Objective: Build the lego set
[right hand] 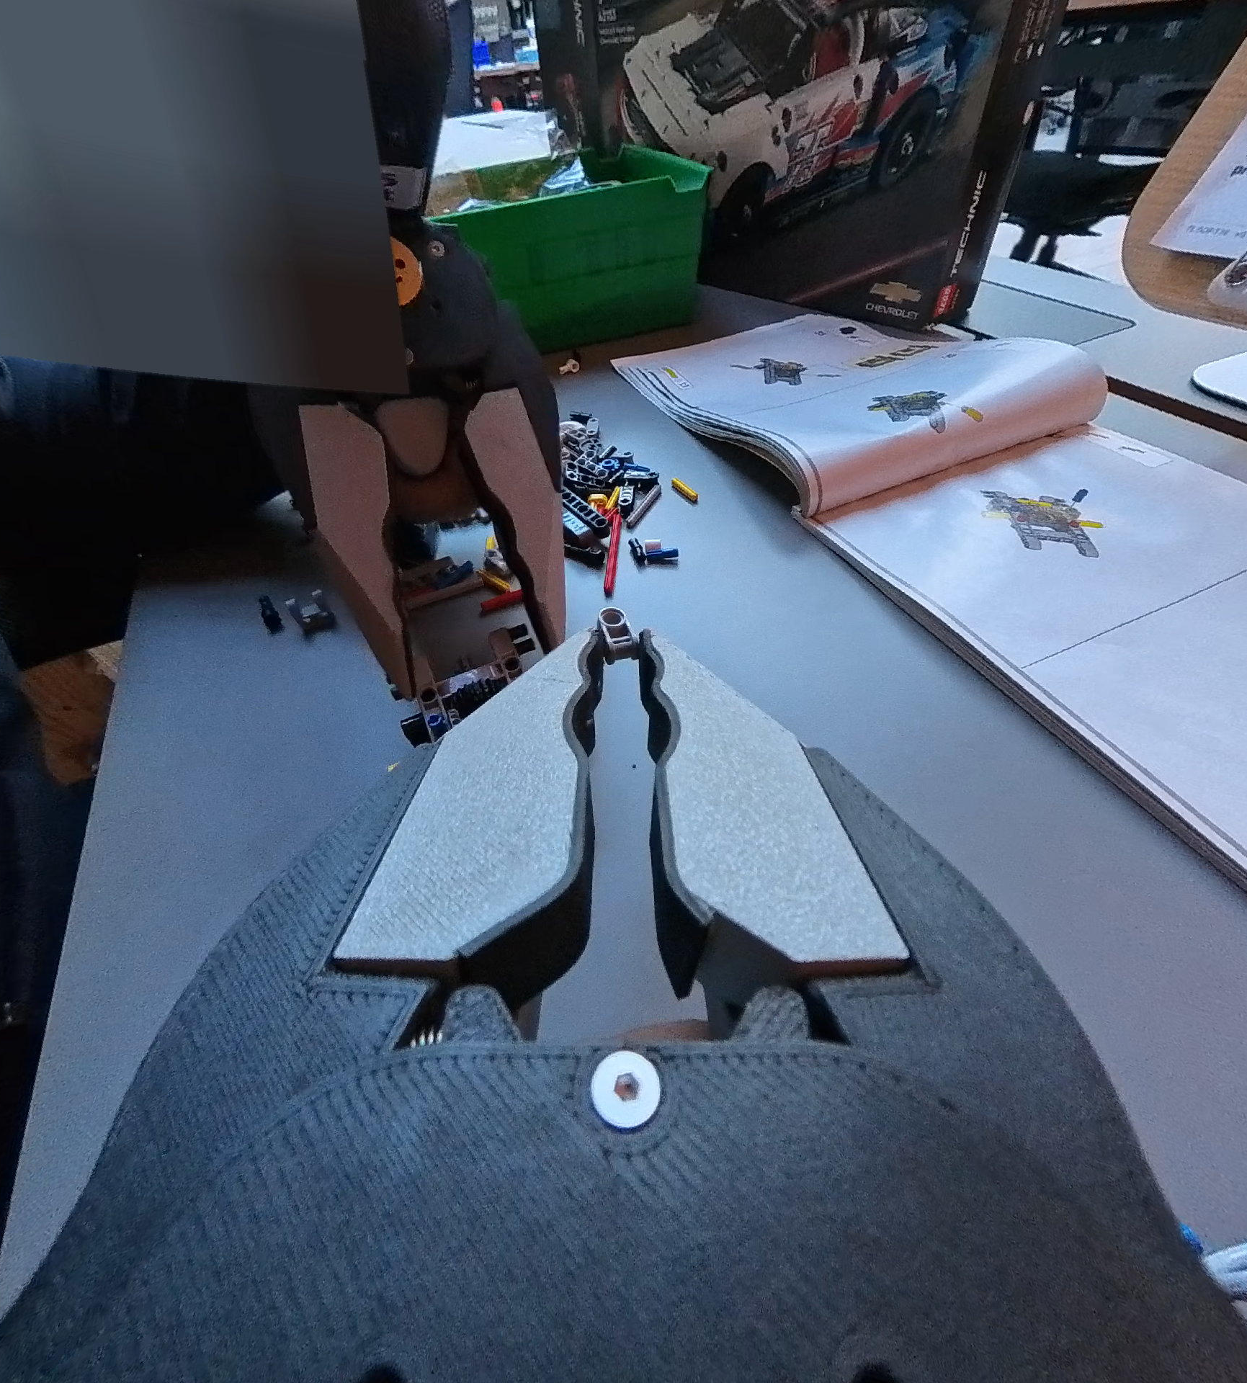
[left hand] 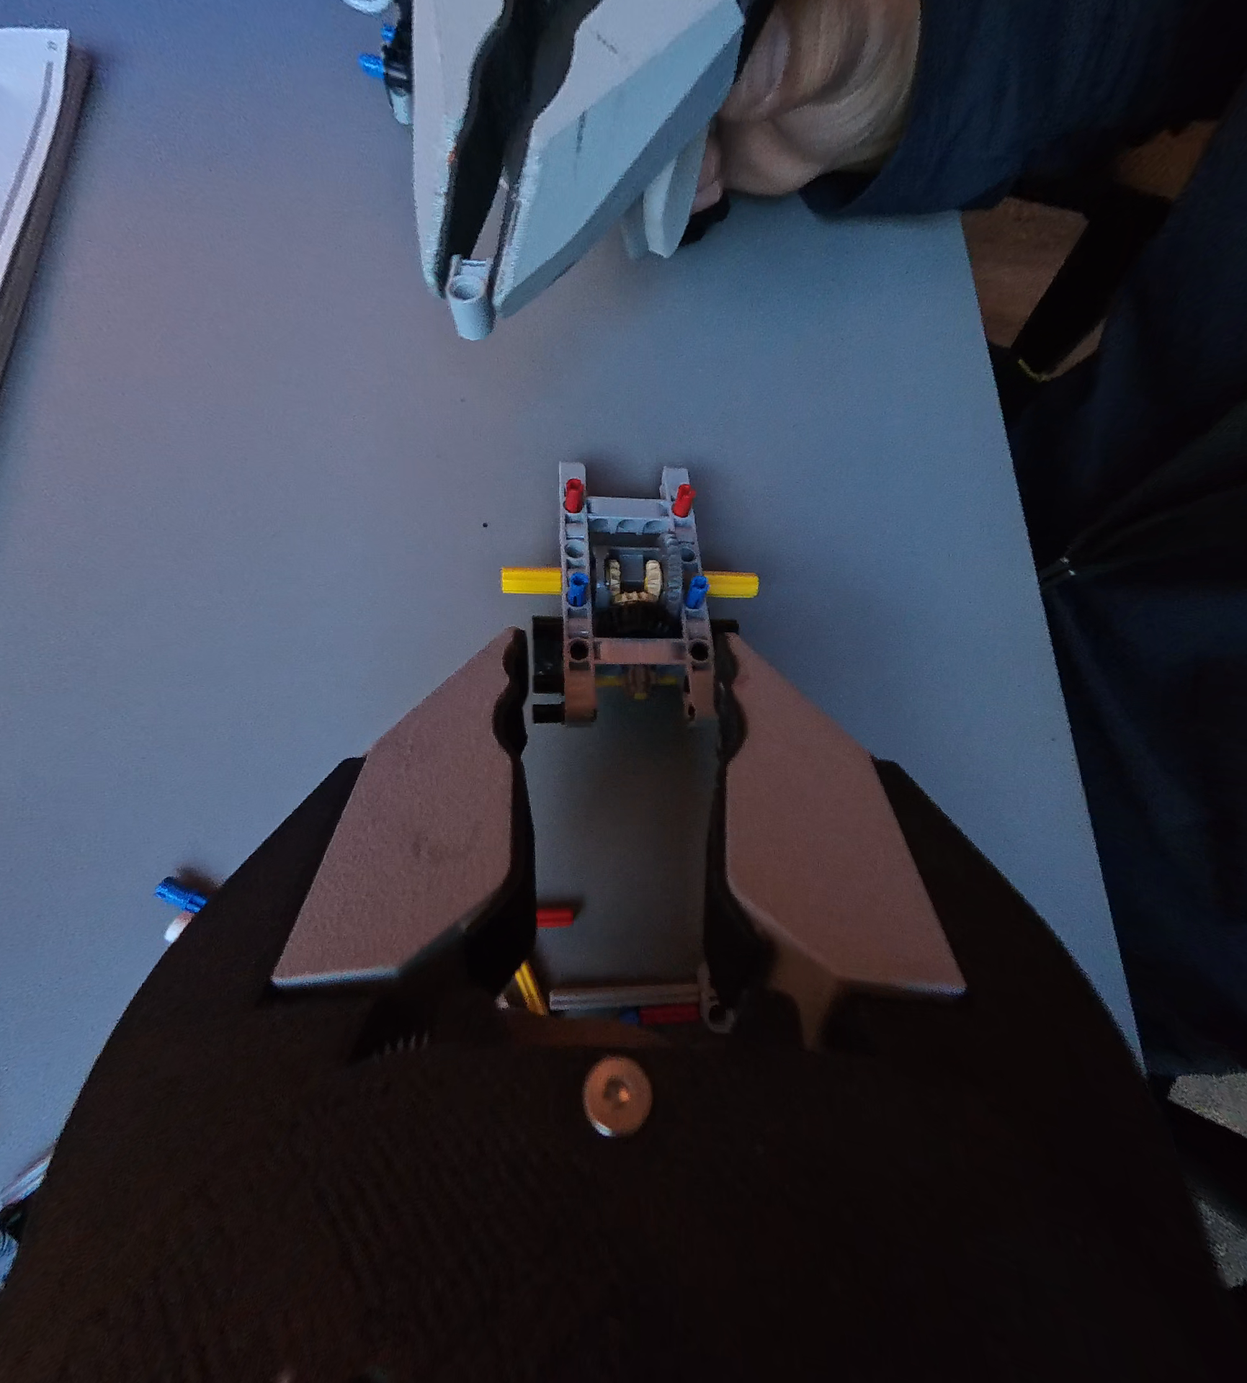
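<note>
- Grey brick frame point(left hand: 631, 591), a small build of holed beams with a tan gear cluster at its centre, stands on the grey tabletop point(left hand: 231, 599); its near end sits between the tips of the left tool point(left hand: 624, 673).
- Two red pins point(left hand: 574, 494) stick up at the frame's far end, two blue pins point(left hand: 577, 587) sit midway, and a yellow axle point(left hand: 530, 580) runs crosswise through it, poking out on both sides.
- Left tool: the jaws stand fairly wide, the right fingertip point(left hand: 729, 673) touching the frame's side; black parts lie between the left fingertip and the frame, and whether that pad presses I cannot tell.
- Right tool point(right hand: 619, 643): the jaws are narrow, pinching a small grey connector point(right hand: 614, 632) with a round hole at its tip; both pads press on it. It hangs above the tabletop, beyond the frame's far end, apart from it.
- Under the left tool lie a red pin point(left hand: 554, 917), a yellow piece and a grey beam point(left hand: 628, 995).
- A scatter of loose parts point(right hand: 605, 494), black beams and a long red axle among them, lies past the left tool.
- An open instruction booklet point(right hand: 979, 486) lies to the right of the scatter, with a green bin point(right hand: 590, 247) and a boxed set point(right hand: 830, 150) behind.
</note>
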Demonstrator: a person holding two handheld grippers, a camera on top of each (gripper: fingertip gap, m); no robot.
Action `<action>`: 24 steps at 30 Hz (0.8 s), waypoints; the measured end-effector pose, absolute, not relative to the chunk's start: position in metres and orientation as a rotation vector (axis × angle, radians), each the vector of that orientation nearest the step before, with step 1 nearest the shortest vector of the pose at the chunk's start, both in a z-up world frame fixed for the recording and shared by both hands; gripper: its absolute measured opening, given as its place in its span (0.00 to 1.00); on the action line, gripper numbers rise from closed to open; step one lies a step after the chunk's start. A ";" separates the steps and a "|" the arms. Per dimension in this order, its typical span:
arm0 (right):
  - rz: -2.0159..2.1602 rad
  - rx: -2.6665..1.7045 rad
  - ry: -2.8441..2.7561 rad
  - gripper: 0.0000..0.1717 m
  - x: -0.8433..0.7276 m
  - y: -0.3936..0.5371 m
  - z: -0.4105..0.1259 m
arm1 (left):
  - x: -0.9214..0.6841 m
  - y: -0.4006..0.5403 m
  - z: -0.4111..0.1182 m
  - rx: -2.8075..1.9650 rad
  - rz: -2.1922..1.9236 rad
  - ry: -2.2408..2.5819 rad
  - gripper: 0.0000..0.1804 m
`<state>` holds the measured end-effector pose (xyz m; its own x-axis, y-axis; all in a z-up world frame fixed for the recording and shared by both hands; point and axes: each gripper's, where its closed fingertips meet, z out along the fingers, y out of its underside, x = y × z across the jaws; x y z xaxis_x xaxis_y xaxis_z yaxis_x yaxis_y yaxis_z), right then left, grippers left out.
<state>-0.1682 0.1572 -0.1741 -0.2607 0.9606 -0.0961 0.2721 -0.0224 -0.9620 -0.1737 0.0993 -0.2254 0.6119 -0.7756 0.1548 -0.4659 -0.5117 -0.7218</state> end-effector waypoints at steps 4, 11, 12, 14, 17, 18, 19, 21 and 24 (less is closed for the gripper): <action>1.335 -1.321 -1.583 0.04 -0.167 0.159 -0.173 | -0.177 0.099 -0.226 -2.197 -0.627 0.959 0.28; 1.339 -1.331 -1.576 0.04 -0.167 0.162 -0.174 | -0.182 0.097 -0.225 -2.188 -0.634 0.945 0.28; 1.339 -1.332 -1.575 0.04 -0.167 0.163 -0.174 | -0.182 0.097 -0.225 -2.187 -0.636 0.944 0.28; 1.334 -1.335 -1.572 0.04 -0.167 0.164 -0.174 | -0.183 0.097 -0.225 -2.189 -0.642 0.939 0.28; 1.324 -1.343 -1.563 0.04 -0.167 0.168 -0.175 | -0.182 0.095 -0.227 -2.207 -0.658 0.932 0.28; 1.324 -1.345 -1.562 0.04 -0.167 0.168 -0.175 | -0.181 0.093 -0.227 -2.213 -0.673 0.931 0.27; 1.322 -1.345 -1.564 0.04 -0.167 0.169 -0.175 | -0.177 0.089 -0.227 -2.222 -0.702 0.944 0.28; 1.330 -1.318 -1.589 0.04 -0.167 0.165 -0.175 | -0.172 0.083 -0.228 -2.226 -0.724 0.978 0.30; 1.290 -1.275 -1.639 0.04 -0.166 0.162 -0.178 | -0.174 0.084 -0.225 -2.207 -0.677 0.988 0.30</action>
<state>-0.1658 0.1624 -0.1777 -0.2861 0.9566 -0.0561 0.2791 0.0272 -0.9599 -0.1741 0.0839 -0.2245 0.5887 -0.7842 0.1962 -0.4665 -0.5278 -0.7098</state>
